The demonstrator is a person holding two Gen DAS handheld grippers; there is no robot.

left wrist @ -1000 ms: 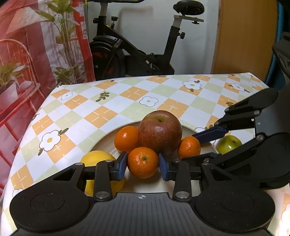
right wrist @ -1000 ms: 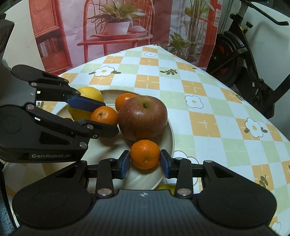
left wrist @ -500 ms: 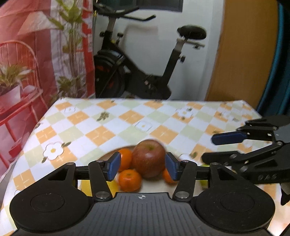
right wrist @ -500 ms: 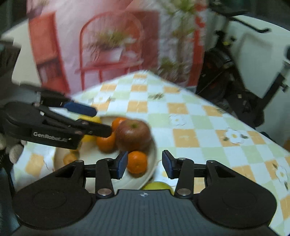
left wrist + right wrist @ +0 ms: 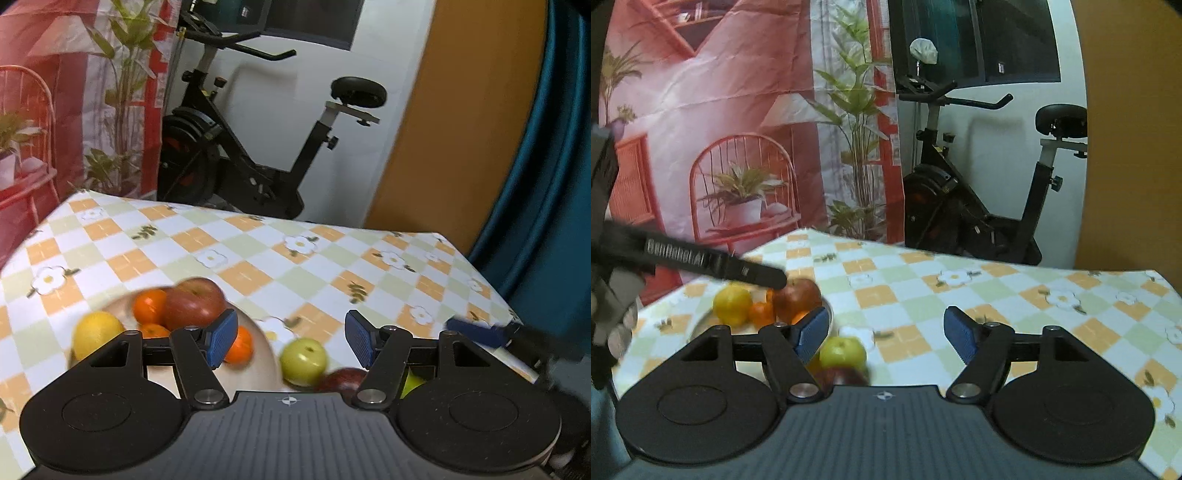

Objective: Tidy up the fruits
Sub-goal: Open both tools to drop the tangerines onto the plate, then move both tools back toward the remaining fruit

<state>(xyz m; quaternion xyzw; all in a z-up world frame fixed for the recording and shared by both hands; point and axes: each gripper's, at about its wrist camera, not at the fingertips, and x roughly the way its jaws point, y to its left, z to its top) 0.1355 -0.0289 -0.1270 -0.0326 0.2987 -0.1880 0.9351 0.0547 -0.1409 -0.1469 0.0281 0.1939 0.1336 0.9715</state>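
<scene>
A cream plate [image 5: 264, 354] on the checked tablecloth holds a big red apple [image 5: 194, 302], a lemon [image 5: 96, 334] and several oranges [image 5: 147, 304]. A green apple [image 5: 303, 361] and a dark red apple [image 5: 341, 380] lie on the cloth right of the plate. My left gripper [image 5: 286, 339] is open and empty, raised above the fruit. My right gripper [image 5: 884, 334] is open and empty, raised too, with the green apple [image 5: 843, 350] and the plate's fruit [image 5: 796, 297] below and left of it. The left gripper's arm [image 5: 701, 264] crosses the right wrist view.
The table [image 5: 258, 254] has a flowered orange and green checked cloth. An exercise bike [image 5: 236, 155] stands behind the far edge. A red printed backdrop [image 5: 720, 129] hangs at the left. The right gripper's blue pad [image 5: 476, 328] shows at the table's right edge.
Both grippers let go of their oranges, opened wide, and lifted up and back from the plate. The oranges stay on the plate.
</scene>
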